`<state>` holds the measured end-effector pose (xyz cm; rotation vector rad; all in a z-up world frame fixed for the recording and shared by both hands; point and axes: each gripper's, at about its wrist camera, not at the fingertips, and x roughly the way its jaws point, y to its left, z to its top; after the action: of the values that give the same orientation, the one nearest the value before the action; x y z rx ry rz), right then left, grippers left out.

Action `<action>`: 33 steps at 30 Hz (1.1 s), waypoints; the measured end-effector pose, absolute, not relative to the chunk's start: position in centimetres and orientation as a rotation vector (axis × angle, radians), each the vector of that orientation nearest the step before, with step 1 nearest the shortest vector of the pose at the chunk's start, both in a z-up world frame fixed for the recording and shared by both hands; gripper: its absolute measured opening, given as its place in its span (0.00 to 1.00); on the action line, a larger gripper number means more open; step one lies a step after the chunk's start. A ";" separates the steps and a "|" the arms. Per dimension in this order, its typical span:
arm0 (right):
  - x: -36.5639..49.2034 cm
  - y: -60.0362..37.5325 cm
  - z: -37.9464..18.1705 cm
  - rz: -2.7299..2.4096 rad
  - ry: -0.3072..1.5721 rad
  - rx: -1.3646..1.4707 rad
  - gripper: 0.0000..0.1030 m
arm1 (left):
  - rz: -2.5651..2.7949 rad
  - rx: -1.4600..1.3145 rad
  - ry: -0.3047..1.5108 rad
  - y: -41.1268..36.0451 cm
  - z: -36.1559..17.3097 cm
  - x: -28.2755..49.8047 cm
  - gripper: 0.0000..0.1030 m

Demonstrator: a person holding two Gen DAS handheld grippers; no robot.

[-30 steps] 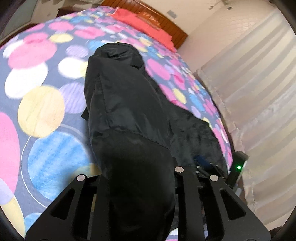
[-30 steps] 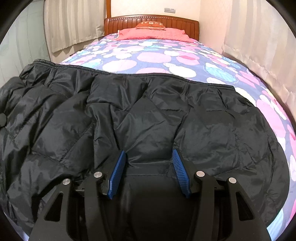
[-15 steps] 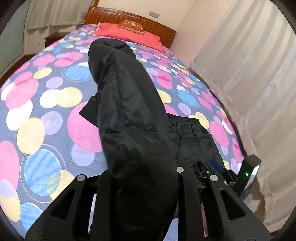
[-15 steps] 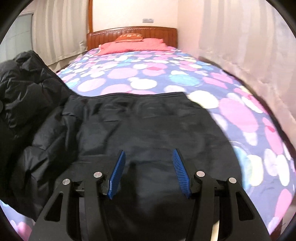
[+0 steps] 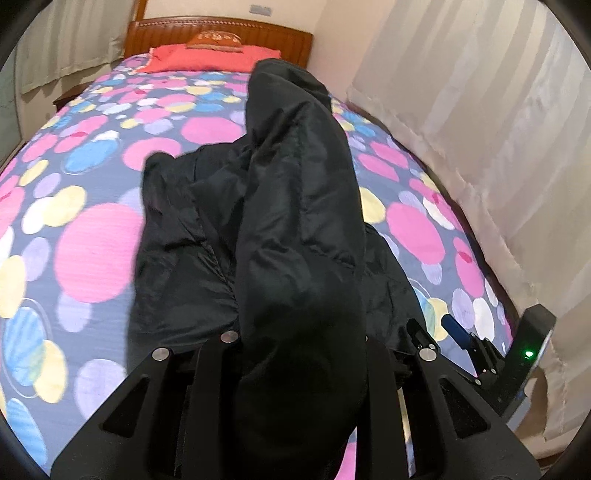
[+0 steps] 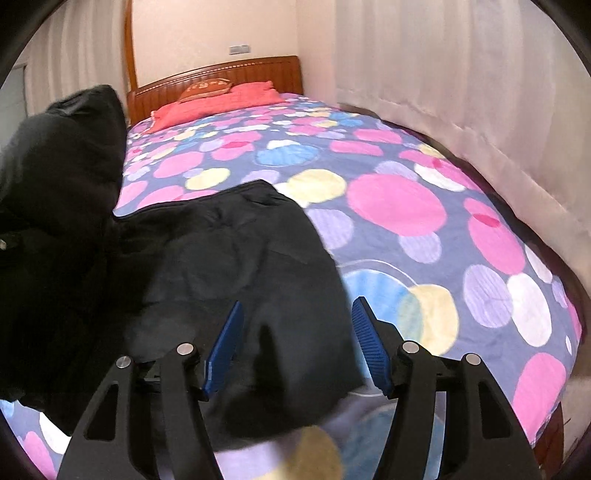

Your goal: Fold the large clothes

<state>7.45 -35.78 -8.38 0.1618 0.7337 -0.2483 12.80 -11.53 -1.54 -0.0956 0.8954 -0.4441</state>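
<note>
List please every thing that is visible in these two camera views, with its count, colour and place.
jacket: one, black, puffy, on the near part of the bed, one part lifted
bed cover: one, blue-grey with coloured circles, over the bed
pillow: one, red, at the headboard
headboard: one, brown wood, far end
curtains: pale, along the wall
left gripper: one, black, fingers shut on jacket
right gripper: one, blue pads, jaws opening, jacket edge between them

hidden: left gripper (image 5: pixel 299 354) fingertips buried under black puffer jacket (image 5: pixel 295 206), grip unseen | cut off: jacket bulk by left edge in right wrist view; bed (image 6: pixel 406 206) foot corners | blurred: jacket hem between opening right gripper (image 6: pixel 297 343) pads | illegible: cushion (image 6: pixel 208 88) lettering by headboard
</note>
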 end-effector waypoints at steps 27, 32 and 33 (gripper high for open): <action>6.5 -40.4 -10.6 -0.325 0.781 0.231 0.59 | -0.462 0.052 0.905 -20.1 -8.4 12.8 0.22; 6.3 -40.2 -10.3 -0.332 0.786 0.221 0.59 | -0.479 0.060 0.868 -20.3 -7.7 11.6 0.29; 6.3 -40.2 -10.2 -0.335 0.785 0.216 0.59 | -0.483 0.057 0.862 -20.2 -7.6 11.3 0.33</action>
<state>6.31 -40.19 -10.24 0.2158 0.7855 -0.3348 11.33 -20.20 -7.58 0.0574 0.8625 -0.4829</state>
